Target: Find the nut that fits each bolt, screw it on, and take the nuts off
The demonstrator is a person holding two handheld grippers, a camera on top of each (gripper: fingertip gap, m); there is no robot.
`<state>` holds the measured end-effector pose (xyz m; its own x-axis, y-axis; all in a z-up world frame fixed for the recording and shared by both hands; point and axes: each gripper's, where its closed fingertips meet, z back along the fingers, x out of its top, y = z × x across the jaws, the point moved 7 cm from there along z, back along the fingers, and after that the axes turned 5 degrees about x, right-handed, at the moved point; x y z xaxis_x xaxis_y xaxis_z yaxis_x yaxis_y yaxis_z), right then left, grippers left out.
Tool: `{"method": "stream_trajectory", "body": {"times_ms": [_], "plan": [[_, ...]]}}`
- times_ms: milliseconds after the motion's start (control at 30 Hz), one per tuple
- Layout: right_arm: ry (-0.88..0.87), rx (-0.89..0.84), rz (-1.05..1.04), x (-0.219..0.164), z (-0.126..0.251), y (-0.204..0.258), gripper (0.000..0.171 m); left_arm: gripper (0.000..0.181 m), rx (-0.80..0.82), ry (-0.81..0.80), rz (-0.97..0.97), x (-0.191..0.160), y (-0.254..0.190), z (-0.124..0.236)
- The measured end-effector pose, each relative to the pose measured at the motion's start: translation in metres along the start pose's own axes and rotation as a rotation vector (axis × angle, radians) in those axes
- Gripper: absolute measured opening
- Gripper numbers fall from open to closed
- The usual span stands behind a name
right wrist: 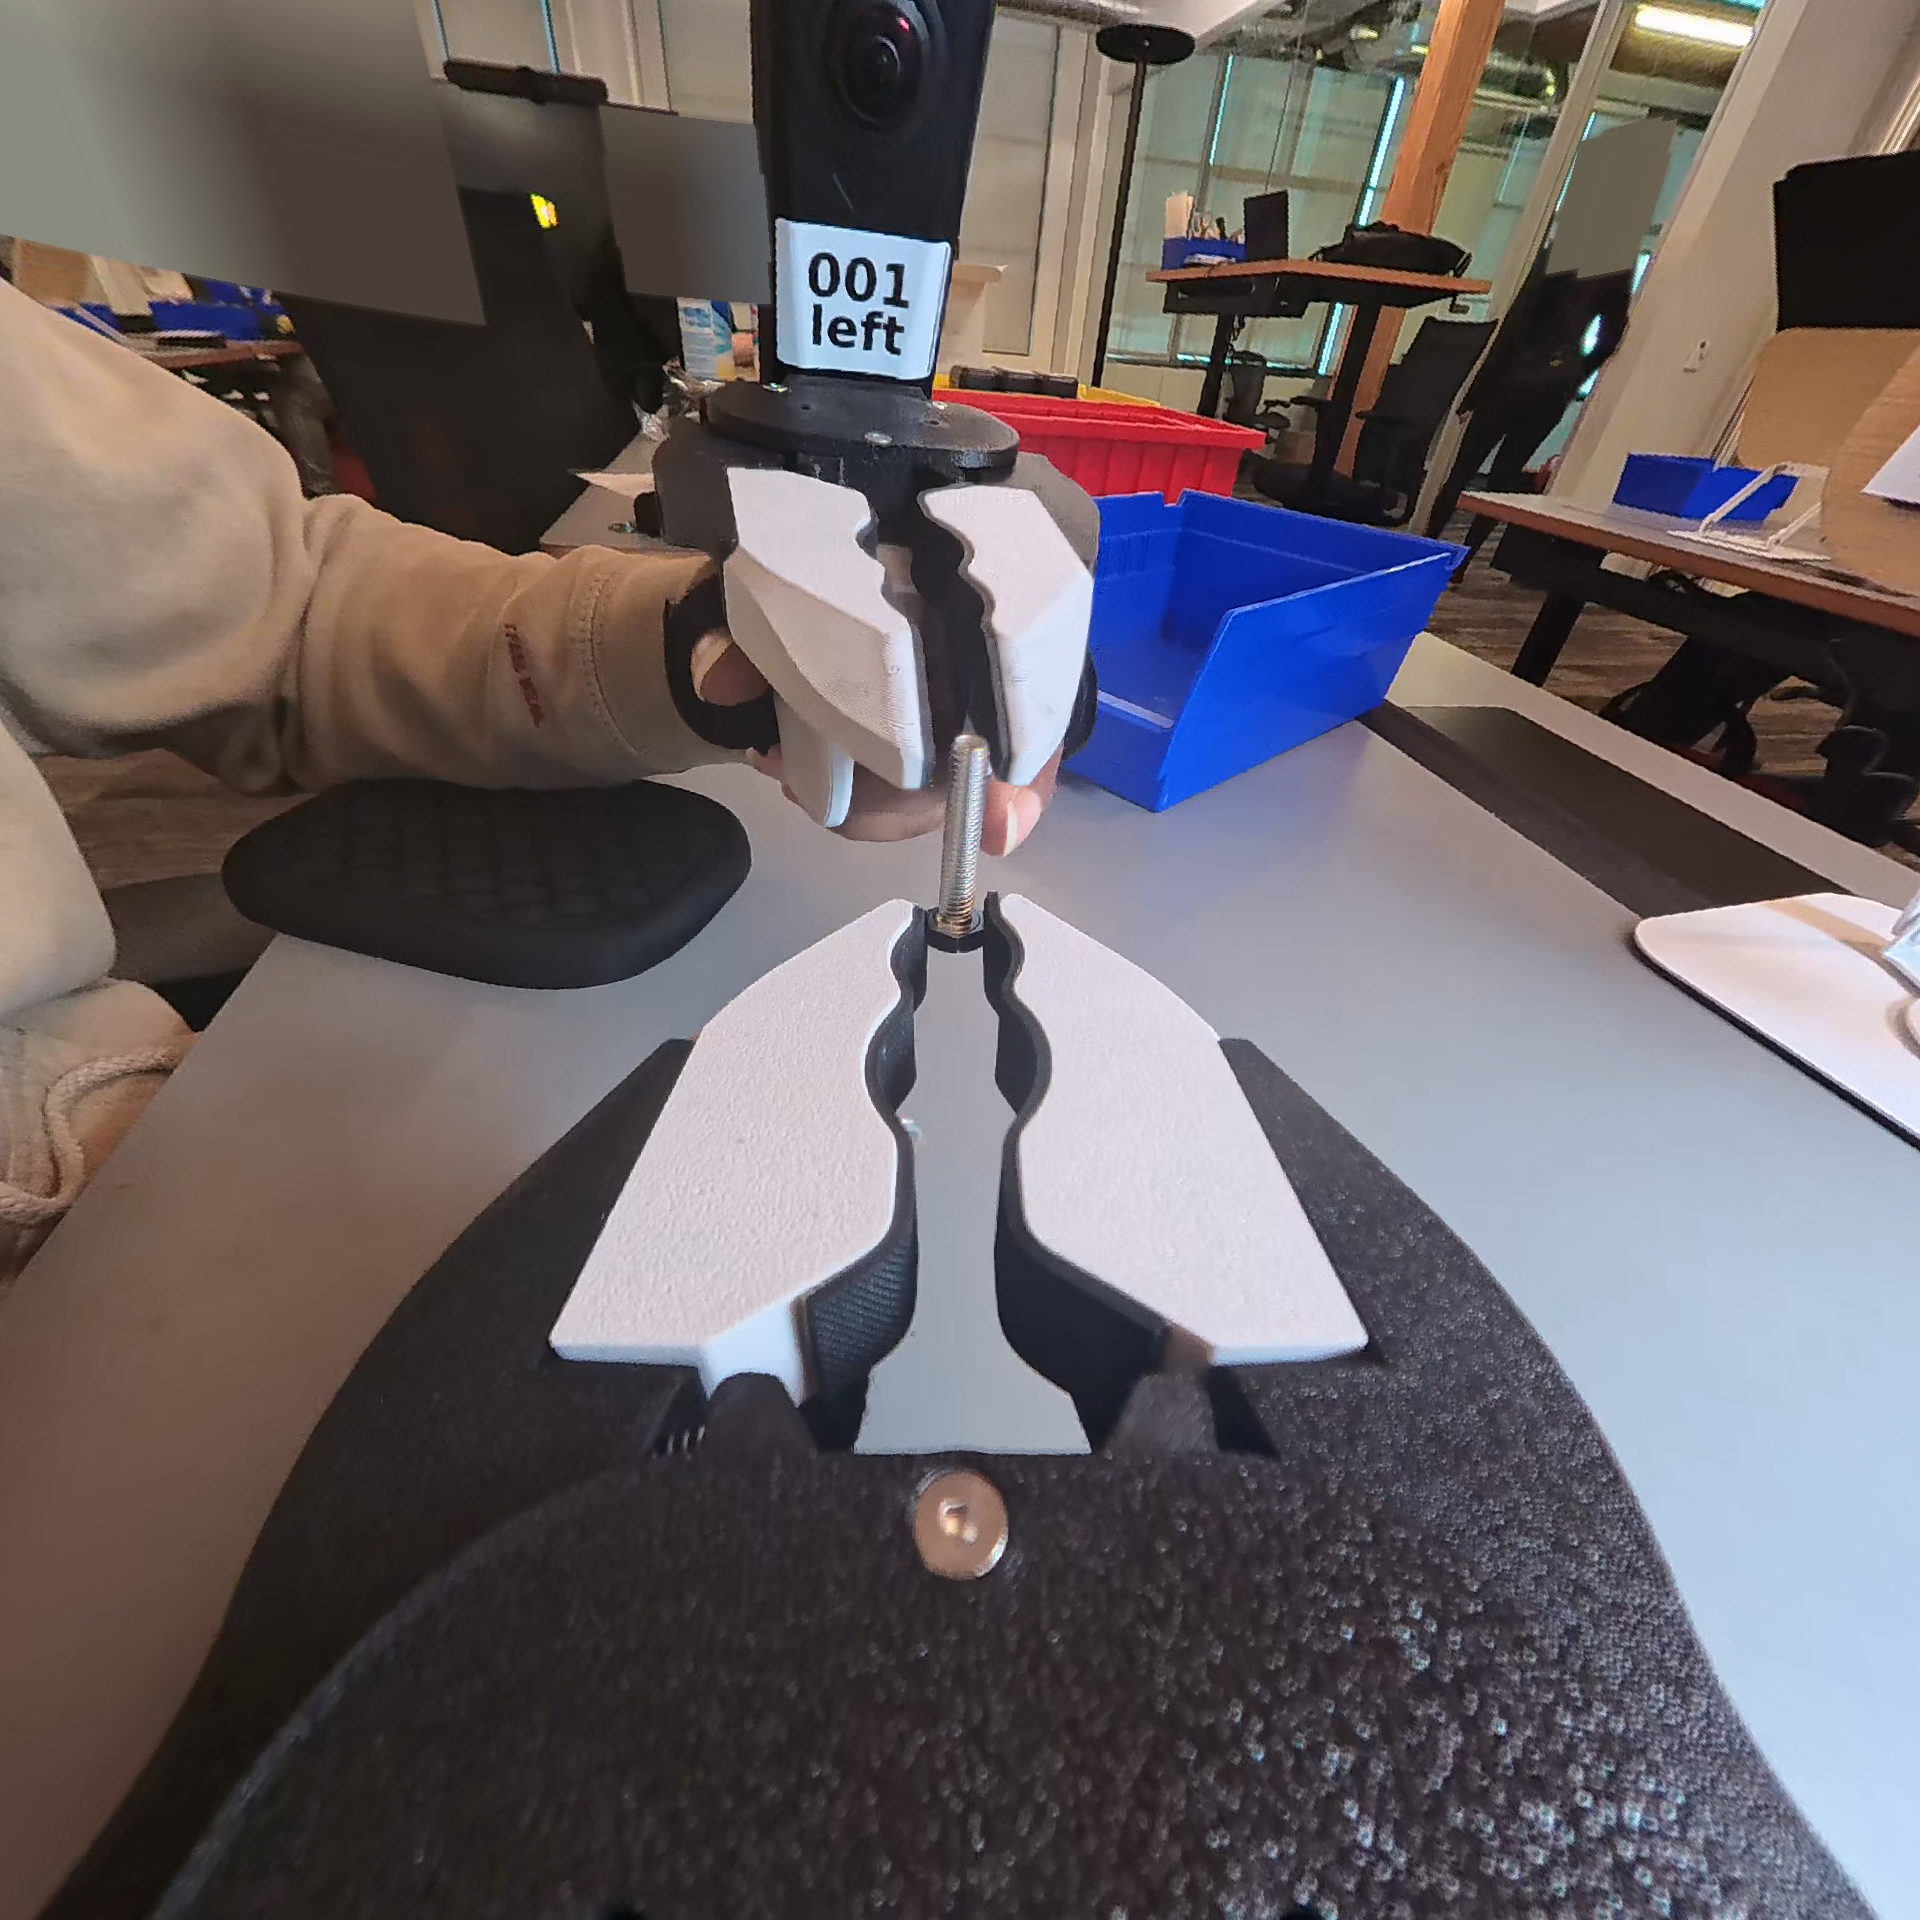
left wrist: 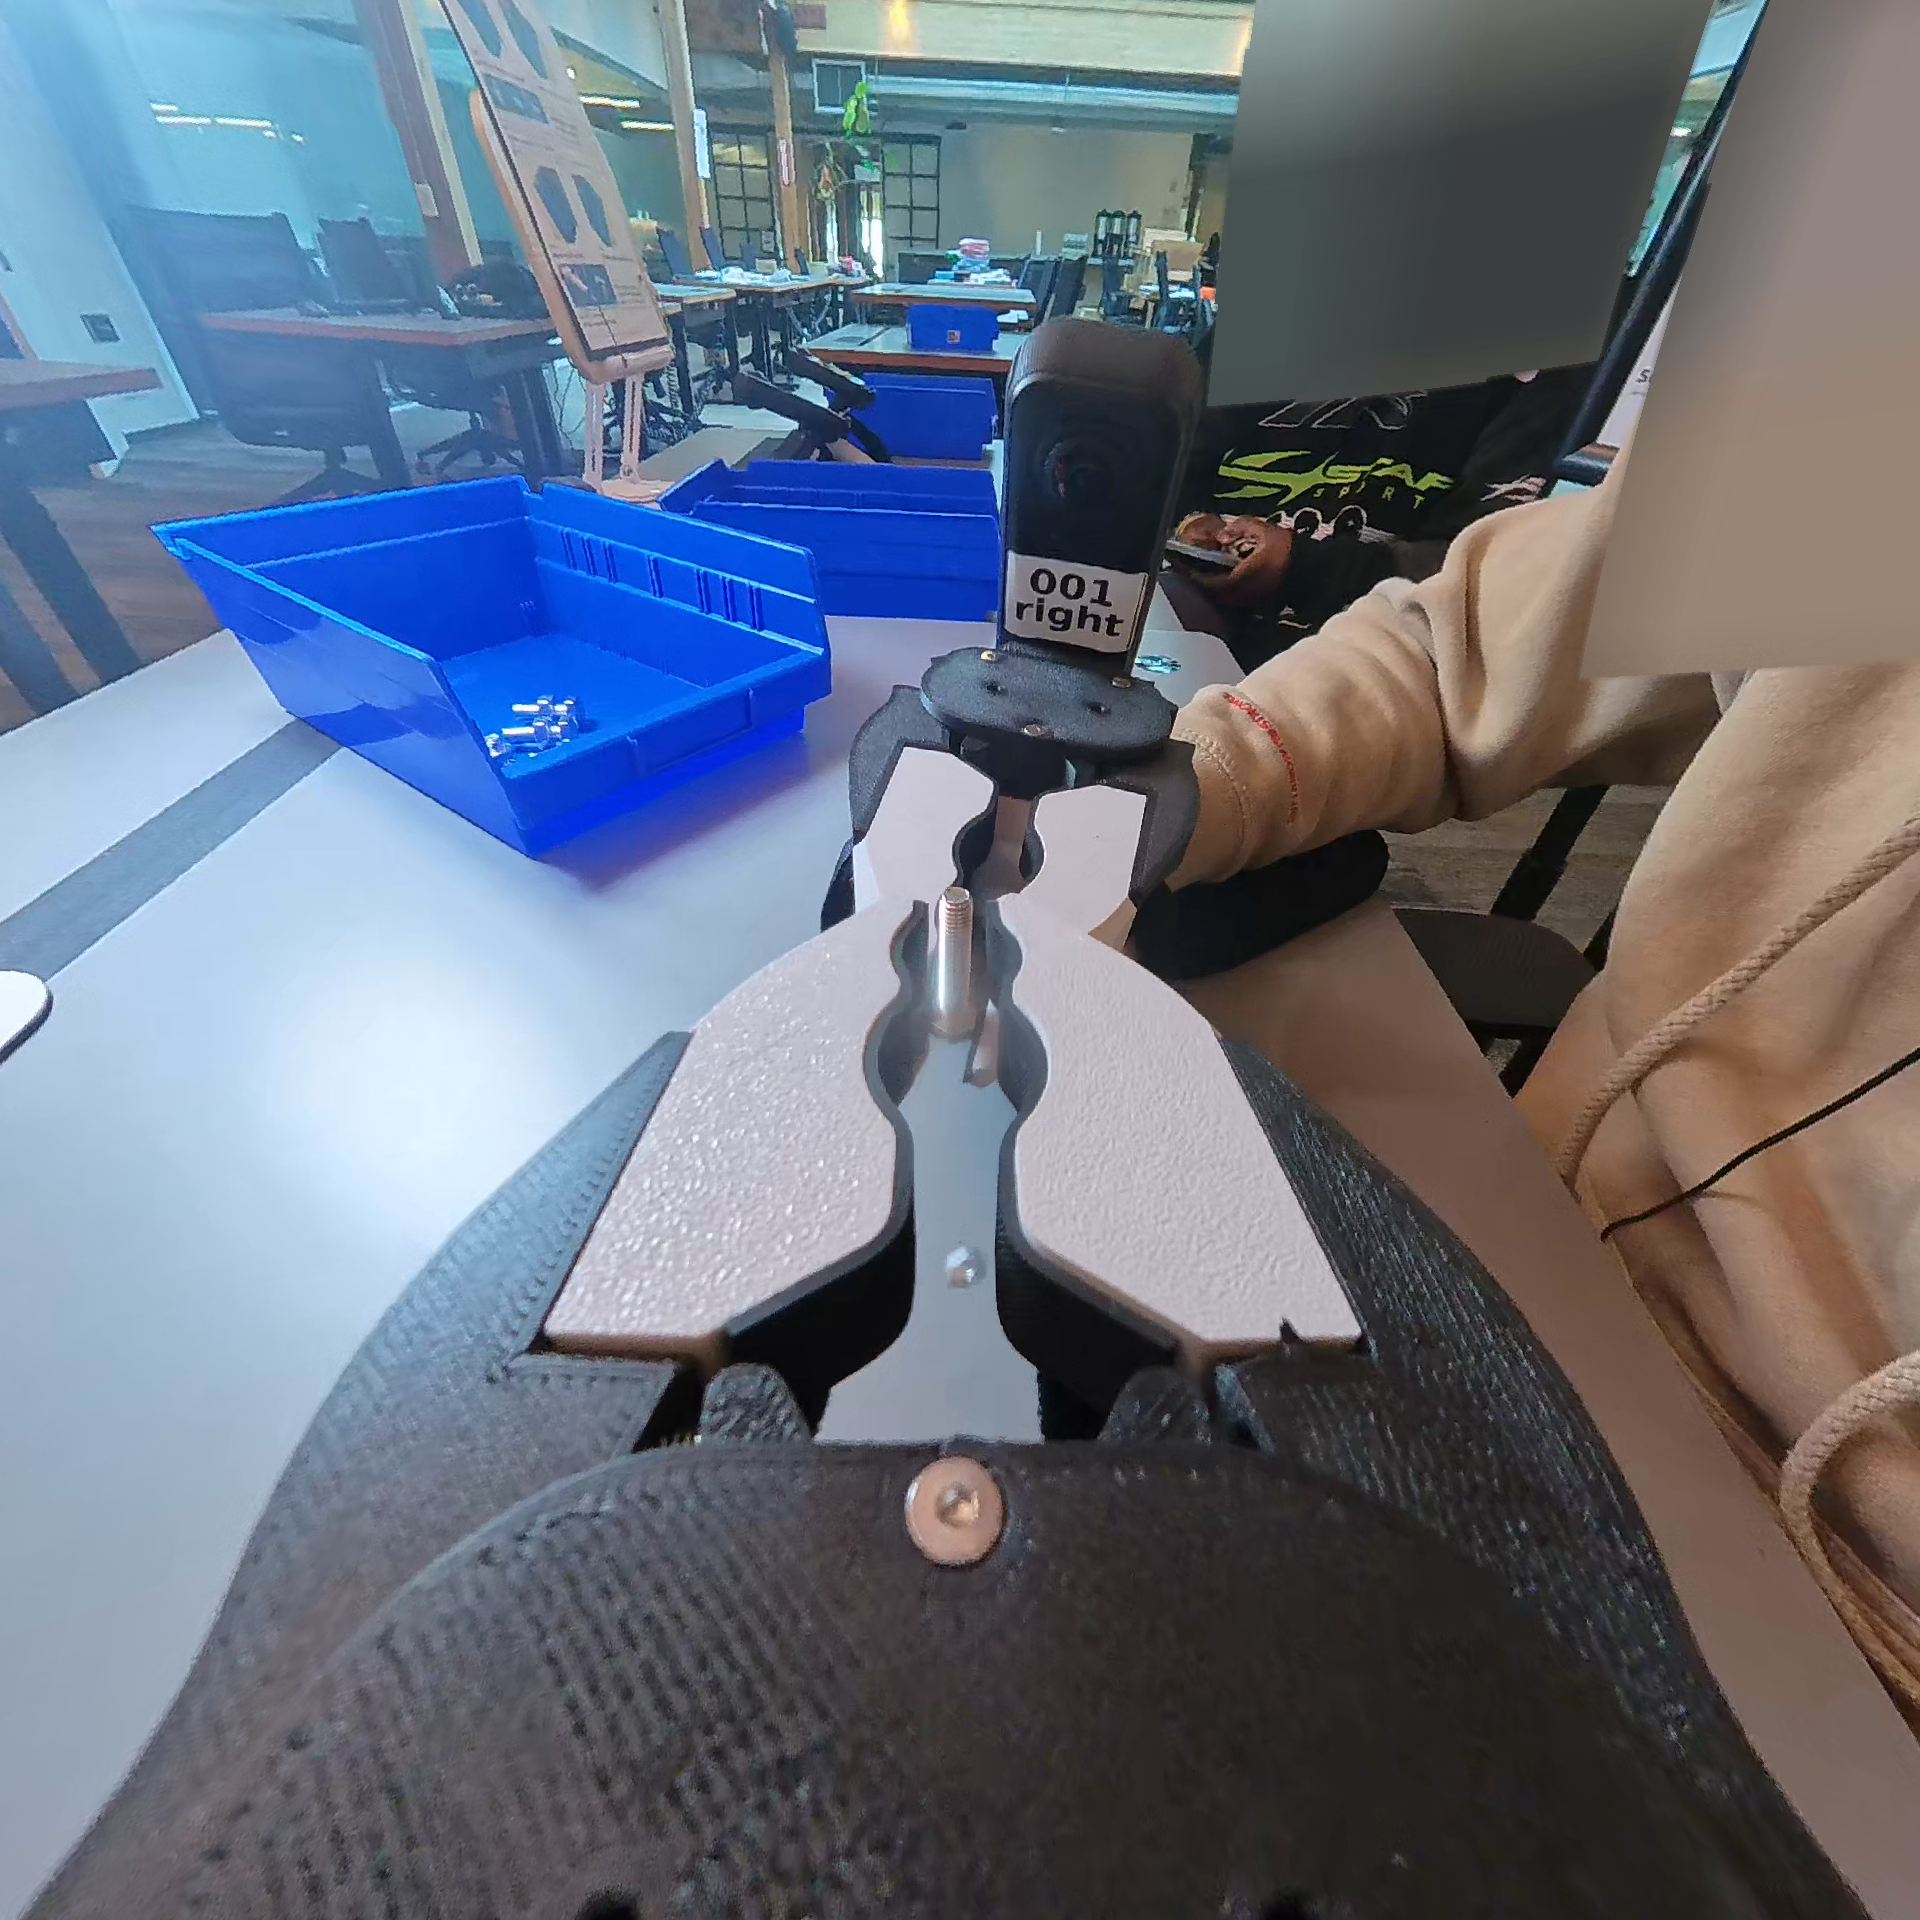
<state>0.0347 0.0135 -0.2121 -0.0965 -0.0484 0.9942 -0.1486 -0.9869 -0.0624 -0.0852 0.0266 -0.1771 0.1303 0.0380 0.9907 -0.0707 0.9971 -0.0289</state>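
The left claw (left wrist: 951,940) is closed on a silver bolt (left wrist: 951,961), gripping its smooth shank near the head. The threaded end points away from it, toward the right claw (right wrist: 956,920). In the right wrist view, the right claw's fingertips are pinched on a small dark piece seated at the tip of the bolt's thread; this appears to be the nut (right wrist: 956,928), though it is too small to identify with certainty. Both claws face each other above the grey counter (left wrist: 312,1039), with the bolt bridging the gap between them.

A blue bin (left wrist: 499,665) stands on the counter, far and to the left in the left wrist view. It contains a small cluster of silver hardware (left wrist: 535,722).

Step in hand, as judged: threading at the very start of the thread. Whether the nut is going on or coming off cannot be determined.

Next move: hold the bolt steady and keep both axes aligned while the right claw rotates. Misalignment risks cross-threading or dropping the nut.
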Motion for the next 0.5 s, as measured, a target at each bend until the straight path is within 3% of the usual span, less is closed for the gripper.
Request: {"method": "stream_trajectory", "body": {"times_ms": [200,333,500], "plan": [[0.005,-0.043,-0.032,-0.001,0.004,-0.009,0.010,0.010,0.043,0.057,0.027,-0.004,0.016,0.015],[-0.010,-0.103,-0.070,0.000,0.013,-0.021,0.010,0.016,-0.103,0.238,0.046,-0.027,0.001,0.013],[0.000,-0.158,-0.106,-0.004,0.018,-0.032,0.010,0.018,-0.274,0.407,-0.068,-0.055,-0.043,-0.014]]}}
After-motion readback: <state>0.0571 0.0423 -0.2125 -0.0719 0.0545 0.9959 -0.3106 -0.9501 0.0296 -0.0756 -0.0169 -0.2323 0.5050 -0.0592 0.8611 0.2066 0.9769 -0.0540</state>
